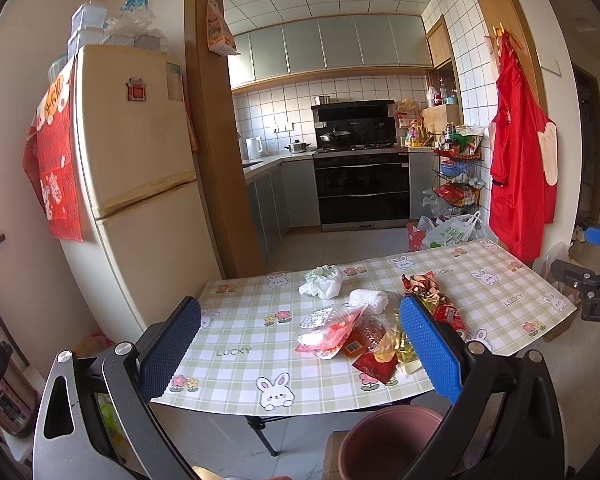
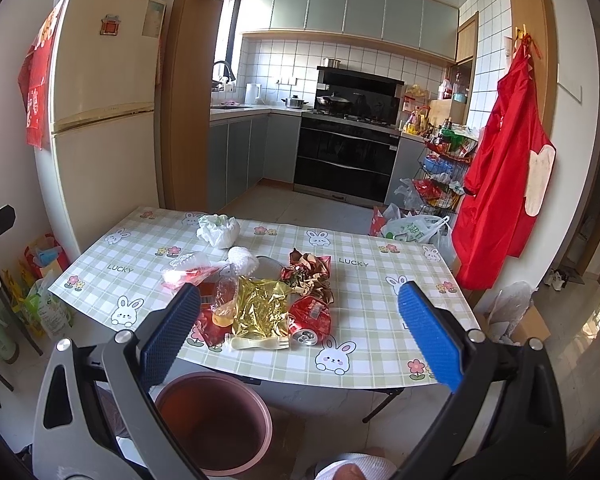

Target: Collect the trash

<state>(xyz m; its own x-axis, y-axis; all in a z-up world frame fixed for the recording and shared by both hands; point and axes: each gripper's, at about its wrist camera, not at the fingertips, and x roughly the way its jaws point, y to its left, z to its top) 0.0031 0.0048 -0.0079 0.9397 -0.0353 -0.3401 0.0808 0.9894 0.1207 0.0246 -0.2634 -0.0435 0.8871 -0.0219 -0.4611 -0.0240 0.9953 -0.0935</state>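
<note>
right gripper (image 2: pixel 298 334) wide, empty | crushed red can (image 2: pixel 310 317) lower centre, dead ahead | left gripper (image 1: pixel 300 346) wide, offset left

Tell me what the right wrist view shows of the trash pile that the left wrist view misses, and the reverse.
Right wrist only: the crushed red can, the gold foil wrapper in full, and the sink faucet.

Left wrist only: the other tool at the right edge, and an appliance on the left.

Both: the checked table, white bag, white foam net, brown bin, and open, empty tools.
</note>
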